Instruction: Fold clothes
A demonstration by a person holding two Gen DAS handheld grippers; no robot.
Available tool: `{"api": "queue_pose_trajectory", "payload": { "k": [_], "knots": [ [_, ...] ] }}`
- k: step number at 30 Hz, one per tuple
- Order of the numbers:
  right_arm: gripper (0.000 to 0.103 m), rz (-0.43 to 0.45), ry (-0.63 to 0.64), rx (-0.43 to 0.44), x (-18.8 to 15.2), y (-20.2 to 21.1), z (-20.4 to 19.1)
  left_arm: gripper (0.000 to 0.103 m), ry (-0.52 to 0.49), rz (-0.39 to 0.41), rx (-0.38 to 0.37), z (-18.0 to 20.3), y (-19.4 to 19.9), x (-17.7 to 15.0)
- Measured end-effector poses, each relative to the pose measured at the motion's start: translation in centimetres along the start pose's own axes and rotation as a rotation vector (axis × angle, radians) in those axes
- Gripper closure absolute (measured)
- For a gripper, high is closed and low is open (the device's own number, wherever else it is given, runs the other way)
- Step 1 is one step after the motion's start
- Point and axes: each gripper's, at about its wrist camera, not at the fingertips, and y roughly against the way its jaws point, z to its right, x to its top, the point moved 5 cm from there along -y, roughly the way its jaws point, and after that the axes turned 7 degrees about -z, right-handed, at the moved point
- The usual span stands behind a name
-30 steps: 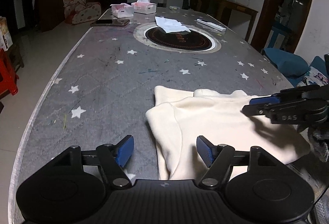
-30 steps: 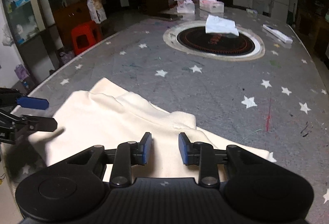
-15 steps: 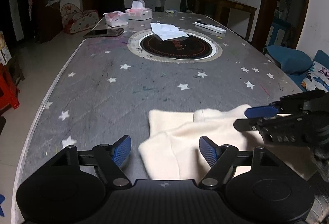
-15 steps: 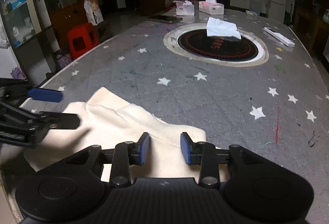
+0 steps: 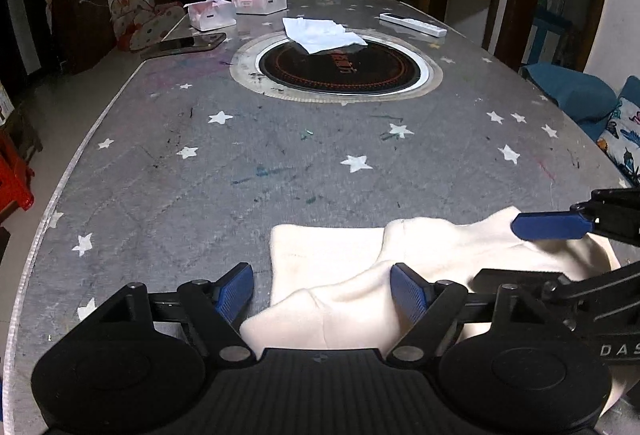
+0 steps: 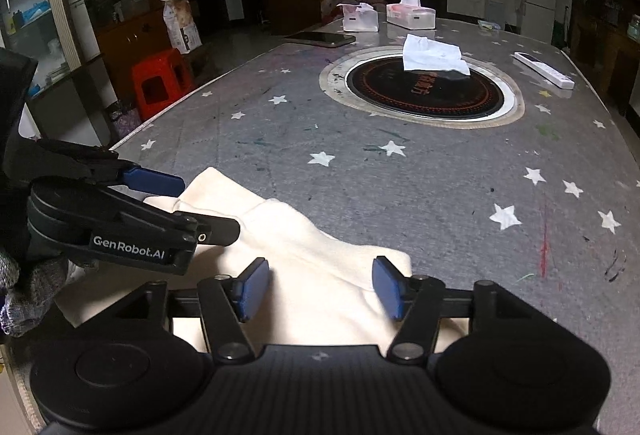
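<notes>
Blue pads of the left gripper (image 5: pixel 322 293) stand wide apart at the bottom of its frame, with a corner of the cream garment (image 5: pixel 340 267) lying between them but not pinched. The right gripper (image 6: pixel 316 287) is released too, its jaws spread over the cloth in the lower middle of its own view. Both tools hover close together over the same piece, which lies partly folded on the near edge of the grey table (image 5: pixel 248 163) with white stars, one layer already lying over another.

It seems the step in hand is to choose new holds for one more fold. I judge the next move needs each gripper to go down onto an edge and close on the cloth, then carry it across evenly so that the layers do not slip.

Farther away, in the upper middle of the frame, a white tissue (image 5: pixel 322 33) lies on the round black hotplate (image 5: pixel 340 75)
</notes>
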Motion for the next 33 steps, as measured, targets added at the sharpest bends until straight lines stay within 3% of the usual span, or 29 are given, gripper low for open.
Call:
{"api": "queue_pose_trajectory", "payload": {
  "k": [4,11,14,23,30,33],
  "knots": [
    [0.026,0.016,0.003,0.004,-0.1,0.5,-0.1,0.024,0.019,0.034,-0.013,-0.5,1.3,-0.1],
    [0.006,0.054,0.016,0.004,-0.5,2.1,-0.5,0.001,0.056,0.15,-0.022,-1.4,4.9,-0.7],
    [0.0,0.07,0.022,-0.006,-0.9,2.9,-0.7,0.0,0.068,0.188,-0.023,-1.7,6.3,-0.9],
    [0.0,0.092,0.062,-0.013,-2.1,4.8,-2.0,0.0,0.153,0.199,-0.015,-3.3,8.2,-1.6],
    [0.0,0.126,0.144,0.079,-2.9,6.1,-4.9,0.0,0.177,0.141,0.041,-4.1,8.3,-3.4],
    [0.0,0.101,0.193,0.099,-3.3,5.9,-6.6,0.0,0.195,0.118,0.051,-4.7,8.3,-4.4]
  ]
}}
